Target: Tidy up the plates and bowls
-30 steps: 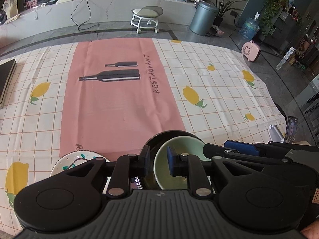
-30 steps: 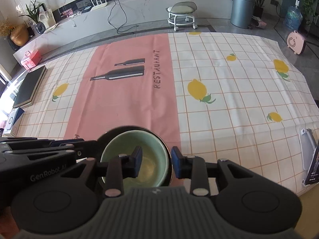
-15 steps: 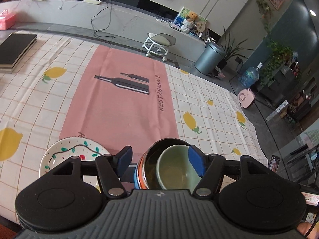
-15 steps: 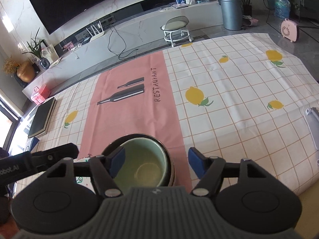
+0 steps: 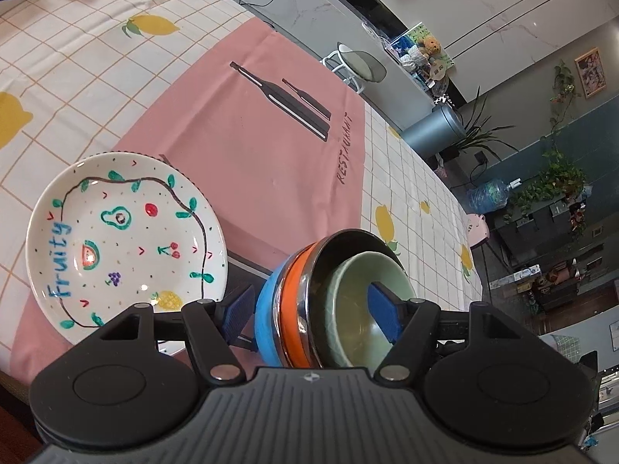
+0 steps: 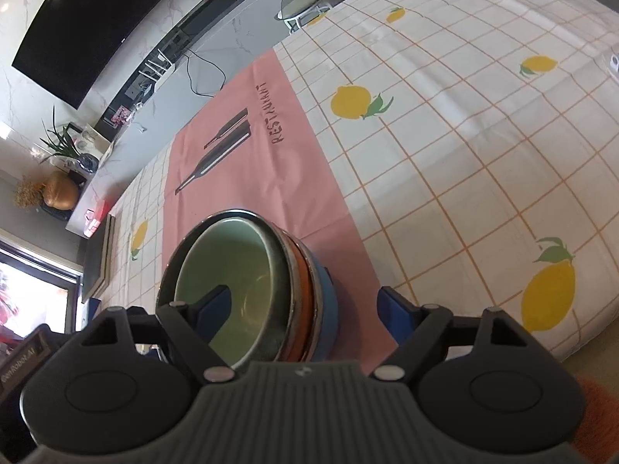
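One stack of bowls (image 5: 309, 301) stands on the counter (image 6: 483, 147), at the near end of the pink cloth (image 5: 247, 139). Four bowls can be counted in it: a blue bowl (image 5: 267, 309) outermost, an orange bowl (image 5: 292, 301) inside that, then a dark metal bowl (image 5: 348, 243), and a pale green bowl (image 5: 356, 309) innermost. One painted plate (image 5: 123, 239), lettered "Fruity", lies just beside the stack.

Two grippers straddle the stack's rim from opposite sides. The left gripper (image 5: 313, 309) has wide jaws that have just been opening, one pad inside the green bowl, one outside the blue, neither pressing. The right gripper (image 6: 305, 309) stands likewise, its jaws wide and just opened further.
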The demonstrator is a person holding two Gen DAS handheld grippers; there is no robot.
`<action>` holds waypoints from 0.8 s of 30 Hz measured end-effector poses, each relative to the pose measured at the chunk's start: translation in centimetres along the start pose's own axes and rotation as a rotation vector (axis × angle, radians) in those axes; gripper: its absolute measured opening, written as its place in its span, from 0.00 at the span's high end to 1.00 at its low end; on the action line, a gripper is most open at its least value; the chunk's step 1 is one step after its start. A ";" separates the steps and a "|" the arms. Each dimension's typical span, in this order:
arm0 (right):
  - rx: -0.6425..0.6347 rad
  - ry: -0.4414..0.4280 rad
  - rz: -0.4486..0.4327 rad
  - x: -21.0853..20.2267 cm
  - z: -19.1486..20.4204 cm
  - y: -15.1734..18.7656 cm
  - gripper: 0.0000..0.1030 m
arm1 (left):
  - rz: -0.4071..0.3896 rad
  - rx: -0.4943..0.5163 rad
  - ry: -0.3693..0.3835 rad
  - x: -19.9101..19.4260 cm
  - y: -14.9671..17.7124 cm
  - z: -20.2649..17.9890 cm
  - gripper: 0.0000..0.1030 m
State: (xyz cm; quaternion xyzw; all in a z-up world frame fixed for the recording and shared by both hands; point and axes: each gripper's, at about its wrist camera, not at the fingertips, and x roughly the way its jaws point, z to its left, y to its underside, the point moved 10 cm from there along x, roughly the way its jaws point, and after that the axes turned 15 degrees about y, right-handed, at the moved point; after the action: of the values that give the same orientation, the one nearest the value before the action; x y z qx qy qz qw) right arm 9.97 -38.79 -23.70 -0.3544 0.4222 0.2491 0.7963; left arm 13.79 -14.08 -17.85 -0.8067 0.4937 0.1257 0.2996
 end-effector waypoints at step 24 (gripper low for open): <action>0.098 -0.007 0.010 1.2 -1.3 -0.1 0.27 | 0.126 0.338 -0.323 3.1 1.9 -1.8 0.26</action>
State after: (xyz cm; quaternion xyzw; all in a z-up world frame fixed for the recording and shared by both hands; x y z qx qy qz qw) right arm 10.00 -39.71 -25.22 -0.3120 0.4328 0.2337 0.8129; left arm 13.41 -18.05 -18.60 -0.6820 0.5027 0.1871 0.4972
